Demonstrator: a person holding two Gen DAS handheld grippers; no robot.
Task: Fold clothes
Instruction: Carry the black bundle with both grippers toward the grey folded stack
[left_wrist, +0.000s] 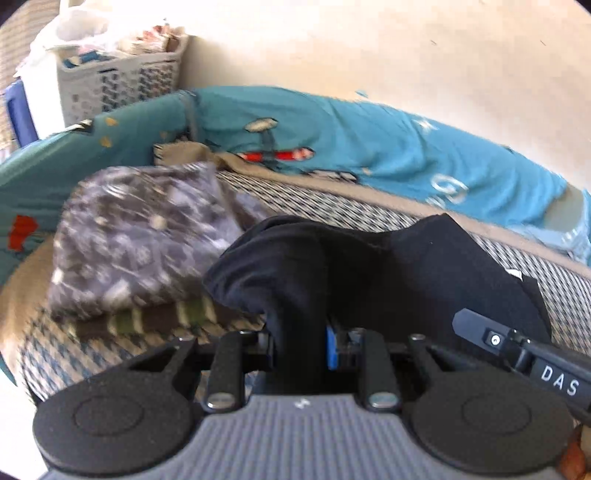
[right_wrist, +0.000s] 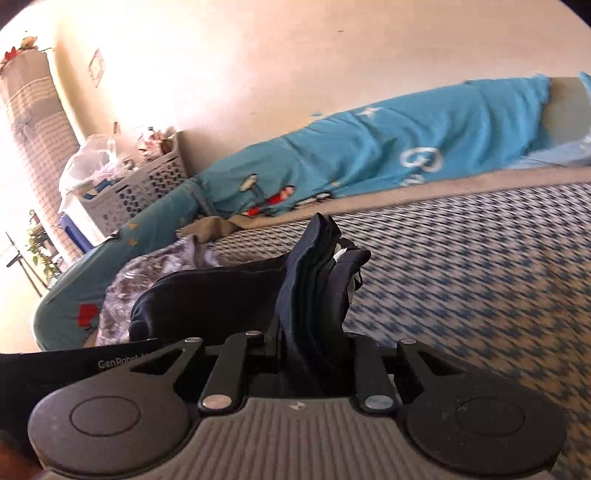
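Between both tools (clamped): dark garment.

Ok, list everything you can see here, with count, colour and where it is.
Dark garment: one, black or navy, lifted above the bed, gripped at both ends.
Folded clothes: one stack, grey patterned piece on top of a green striped one, on the bed to the left.
Bed cover: one, blue and white check, underneath everything.
Quilt: one, teal with cartoon prints, bunched along the wall.
Laundry basket: one, white, full, in the far left corner.
Plastic bag: one, clear, on the basket.
Wall: cream, behind the bed.
Left gripper: black, closed on the dark garment.
Right gripper: black, closed on a bunched edge of it.
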